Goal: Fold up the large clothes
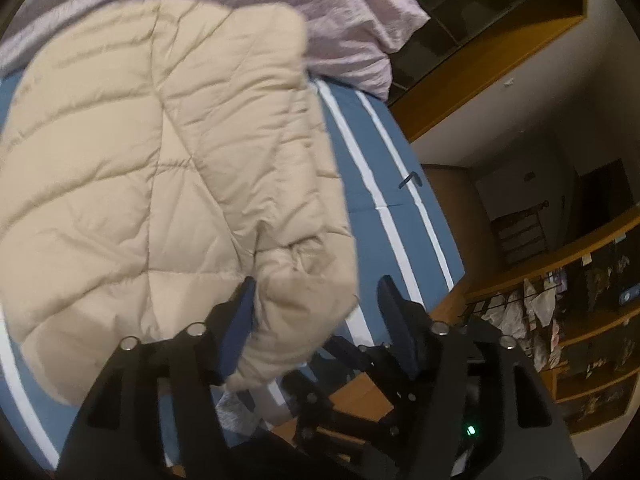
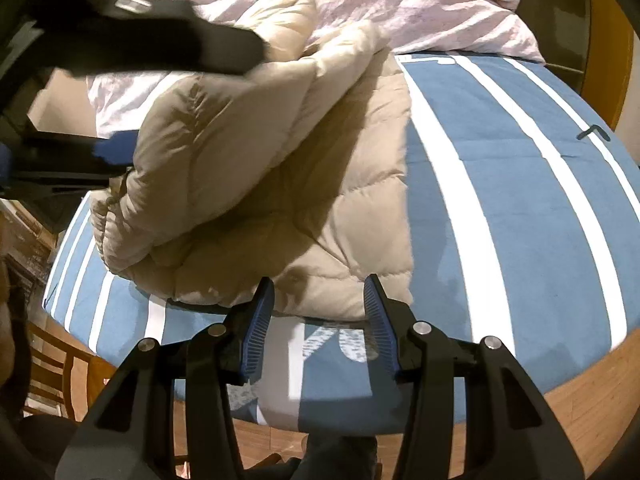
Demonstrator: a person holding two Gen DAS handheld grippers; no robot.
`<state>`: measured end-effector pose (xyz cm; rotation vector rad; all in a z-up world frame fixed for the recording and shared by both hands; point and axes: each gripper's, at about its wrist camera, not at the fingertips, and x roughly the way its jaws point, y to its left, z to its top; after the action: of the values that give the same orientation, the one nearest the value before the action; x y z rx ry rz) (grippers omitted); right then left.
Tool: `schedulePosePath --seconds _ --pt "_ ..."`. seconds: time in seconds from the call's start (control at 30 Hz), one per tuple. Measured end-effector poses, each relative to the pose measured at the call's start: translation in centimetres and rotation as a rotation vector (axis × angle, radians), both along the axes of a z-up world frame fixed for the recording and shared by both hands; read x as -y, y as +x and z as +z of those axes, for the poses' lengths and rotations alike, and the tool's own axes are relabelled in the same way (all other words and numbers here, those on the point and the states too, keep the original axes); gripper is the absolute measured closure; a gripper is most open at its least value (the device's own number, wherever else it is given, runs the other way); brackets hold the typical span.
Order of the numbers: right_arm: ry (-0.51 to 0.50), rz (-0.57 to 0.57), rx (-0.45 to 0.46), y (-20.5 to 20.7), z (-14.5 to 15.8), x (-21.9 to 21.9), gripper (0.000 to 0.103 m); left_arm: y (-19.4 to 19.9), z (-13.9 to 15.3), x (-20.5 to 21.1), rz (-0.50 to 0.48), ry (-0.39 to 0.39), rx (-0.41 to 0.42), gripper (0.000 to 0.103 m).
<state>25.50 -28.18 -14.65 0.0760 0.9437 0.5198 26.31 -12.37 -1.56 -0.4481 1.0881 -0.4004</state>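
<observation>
On the striped bed (image 2: pixel 500 184), I am letting the beige jacket (image 1: pixel 160 160) fall from my wide left gripper (image 1: pixel 316 292); my right gripper (image 2: pixel 320 292) is hovering half-open, empty, ready for squaring the hem.

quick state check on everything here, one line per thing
beige puffer jacket: partly folded, one side doubled over the rest, lying on the bed
left hand-held gripper: open, jacket cuff between its fingers, not pinched
right hand-held gripper: open, empty, at the jacket's near edge
blue striped sheet: spread flat
pink duvet: crumpled behind the jacket
</observation>
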Motion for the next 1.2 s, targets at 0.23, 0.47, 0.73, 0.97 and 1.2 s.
schedulePosePath --seconds 0.23,0.47,0.73,0.97,1.2 --pt "-0.013 -0.042 0.003 -0.3 0.7 1.1 0.054 -1.6 4.1 -3.5 0.079 0.076 0.124 0.026" --pt "-0.020 -0.055 -0.006 -0.6 0.4 1.7 0.054 -1.0 2.8 -9.9 0.285 0.206 0.082 0.026" --pt "-0.026 -0.066 -0.016 -0.3 0.3 2.2 0.054 -0.4 0.0 -12.6 0.380 0.279 0.014 0.026" --pt "-0.027 -0.082 -0.028 0.1 0.2 2.6 0.054 -0.7 -2.0 -11.1 0.354 0.301 -0.011 0.025" --pt "-0.027 -0.088 -0.031 0.3 0.2 2.6 0.054 -0.8 -2.6 -10.3 0.334 0.296 -0.017 0.025"
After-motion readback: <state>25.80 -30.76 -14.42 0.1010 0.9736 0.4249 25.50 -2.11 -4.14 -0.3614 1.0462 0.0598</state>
